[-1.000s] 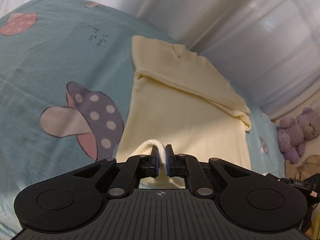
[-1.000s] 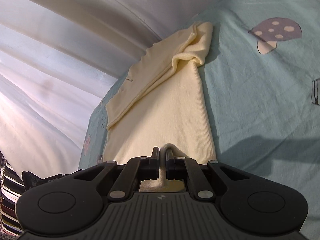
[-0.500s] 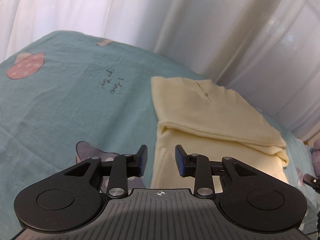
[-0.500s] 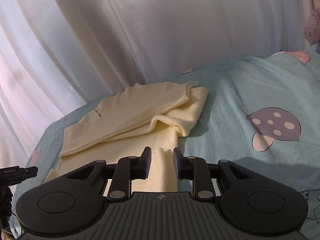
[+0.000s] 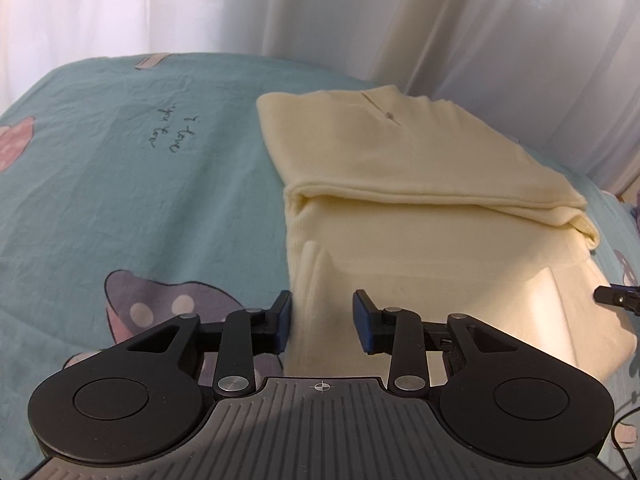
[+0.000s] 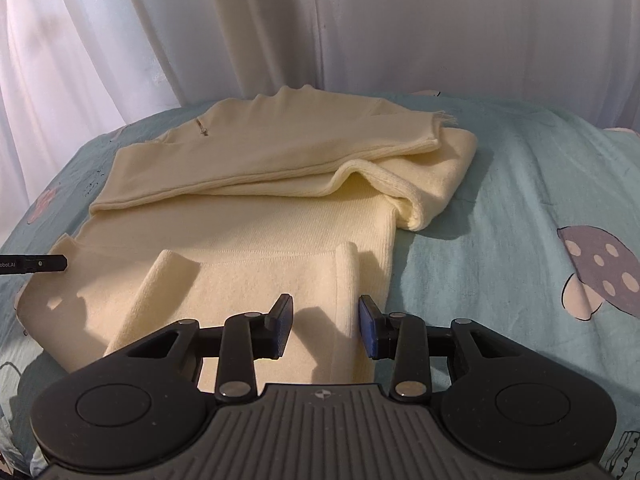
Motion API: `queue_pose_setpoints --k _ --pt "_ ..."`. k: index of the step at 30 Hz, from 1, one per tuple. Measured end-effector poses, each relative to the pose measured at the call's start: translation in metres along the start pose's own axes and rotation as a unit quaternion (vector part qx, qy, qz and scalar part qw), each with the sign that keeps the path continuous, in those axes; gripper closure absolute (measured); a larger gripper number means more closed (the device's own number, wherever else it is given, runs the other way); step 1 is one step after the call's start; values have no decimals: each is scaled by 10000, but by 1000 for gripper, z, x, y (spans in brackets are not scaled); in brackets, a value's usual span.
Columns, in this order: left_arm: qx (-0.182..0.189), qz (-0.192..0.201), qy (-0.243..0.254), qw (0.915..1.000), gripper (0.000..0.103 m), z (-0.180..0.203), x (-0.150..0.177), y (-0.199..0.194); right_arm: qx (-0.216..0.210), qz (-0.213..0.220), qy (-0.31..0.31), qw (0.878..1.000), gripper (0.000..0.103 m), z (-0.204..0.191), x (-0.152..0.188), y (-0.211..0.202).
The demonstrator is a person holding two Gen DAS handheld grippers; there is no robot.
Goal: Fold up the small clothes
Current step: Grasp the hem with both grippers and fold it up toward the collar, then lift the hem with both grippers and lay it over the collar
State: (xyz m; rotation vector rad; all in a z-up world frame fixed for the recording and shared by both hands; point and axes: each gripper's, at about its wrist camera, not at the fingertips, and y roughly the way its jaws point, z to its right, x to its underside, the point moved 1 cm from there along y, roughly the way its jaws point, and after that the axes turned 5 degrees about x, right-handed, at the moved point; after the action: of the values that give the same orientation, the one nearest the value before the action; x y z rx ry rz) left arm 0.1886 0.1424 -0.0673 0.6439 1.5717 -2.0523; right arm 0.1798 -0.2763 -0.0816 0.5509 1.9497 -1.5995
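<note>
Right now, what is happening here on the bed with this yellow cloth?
A person with a gripper in each hand is folding a cream sweater on a teal bedsheet. Its sleeves are folded across the chest. The left gripper is closing and the right gripper is opening; both hang over the hem, pressing nothing.

Cream sweater (image 5: 420, 184) on teal bedsheet (image 5: 160, 200)

black left gripper (image 5: 322, 322) and right gripper (image 6: 325, 325), blue pads, silver screws, ribbed grey housings.

Cream sweater (image 5: 420, 168); teal mushroom-print bedsheet (image 5: 140, 200).
</note>
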Motion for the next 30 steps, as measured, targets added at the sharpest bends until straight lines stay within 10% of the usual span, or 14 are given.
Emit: queue_pose_setpoints --k 3,12,22,30 --pt "-140 104 130 9998 87 2 1 -4 103 51 -212 9997 88 -5 -1 0" --pt "90 153 538 9984 90 15 -2 -10 189 40 -491 9986 88 -9 1 0" --pt "423 -206 597 9971 67 12 7 1 -44 -155 -194 9997 84 -3 0 0" --pt "283 -386 452 9978 87 0 2 5 155 -77 -376 9991 92 -10 0 1"
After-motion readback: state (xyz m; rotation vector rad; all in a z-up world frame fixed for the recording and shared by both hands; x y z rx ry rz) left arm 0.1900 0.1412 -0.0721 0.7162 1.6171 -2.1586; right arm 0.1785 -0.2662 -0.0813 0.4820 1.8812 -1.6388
